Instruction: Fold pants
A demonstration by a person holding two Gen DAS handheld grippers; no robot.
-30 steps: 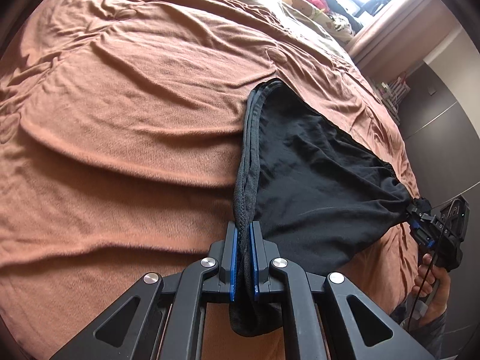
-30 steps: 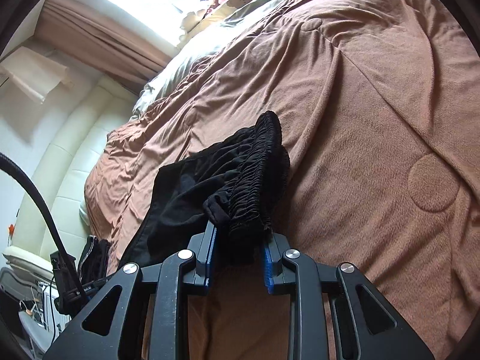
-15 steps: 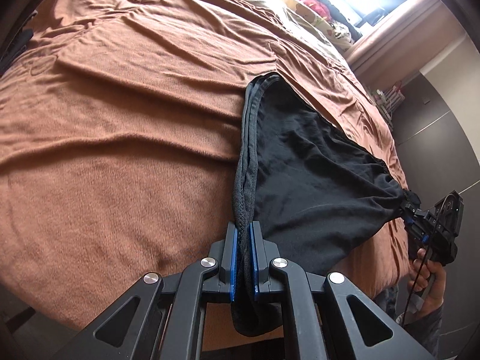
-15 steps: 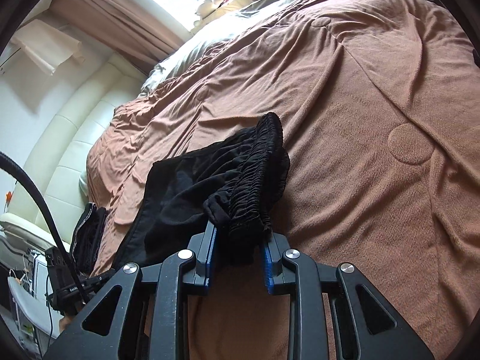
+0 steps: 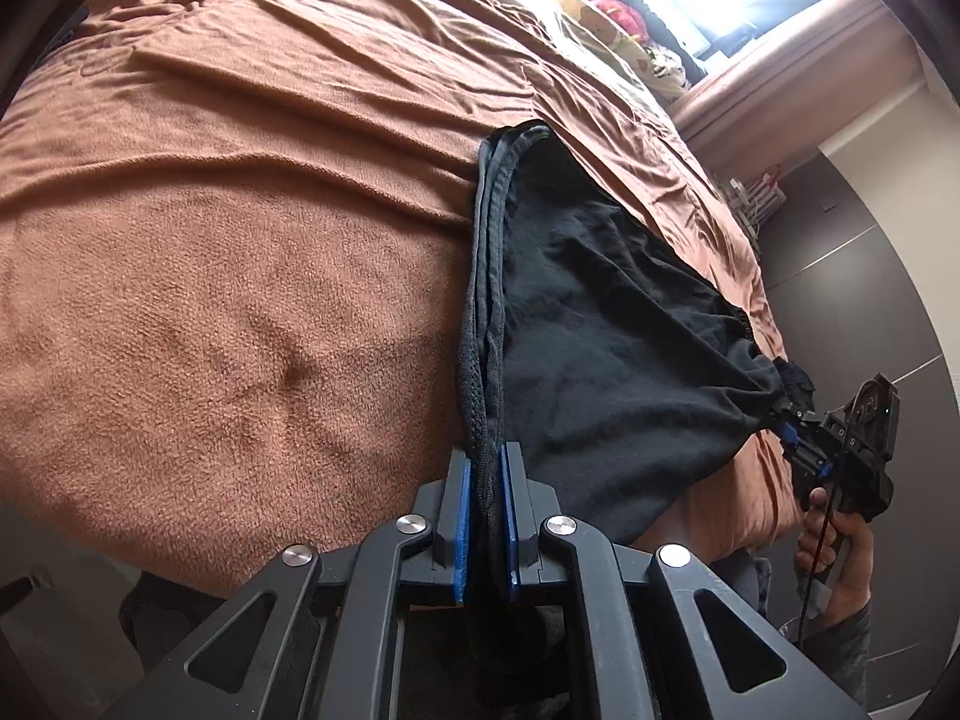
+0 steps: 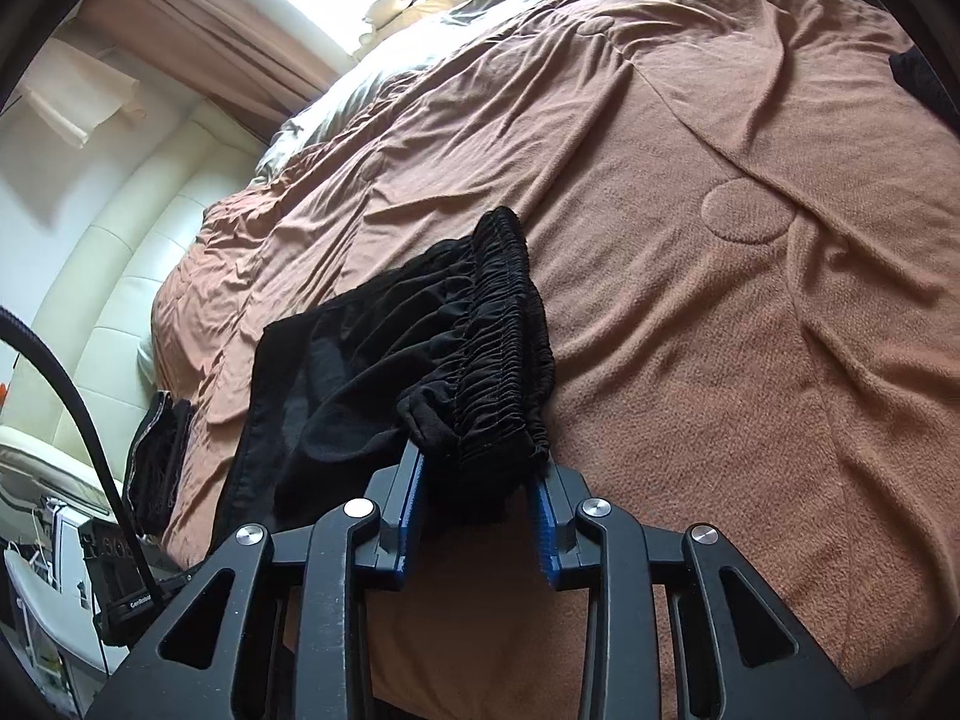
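The black pants [image 5: 606, 330] lie stretched over the near edge of a bed with a brown blanket [image 5: 240, 240]. My left gripper [image 5: 486, 516] is shut on the hem end of the pants, the fabric edge running away between the blue pads. My right gripper [image 6: 477, 516] is shut on the gathered elastic waistband [image 6: 498, 348]. In the left wrist view the right gripper [image 5: 798, 438] shows at the far right, held by a hand, pulling the pants taut. The far part of the pants rests on the blanket [image 6: 720, 240].
Pillows and soft toys [image 5: 612, 6] lie at the bed's far end under a bright window. A cream padded headboard [image 6: 120, 276] stands at left in the right wrist view. Another dark garment [image 6: 159, 456] lies by the bed's edge. A grey wardrobe [image 5: 870, 276] stands at right.
Both grippers have pulled back toward the bed's near edge, drawing the pants with them. The bed edge and floor now show below the left gripper. Both grips are unchanged.
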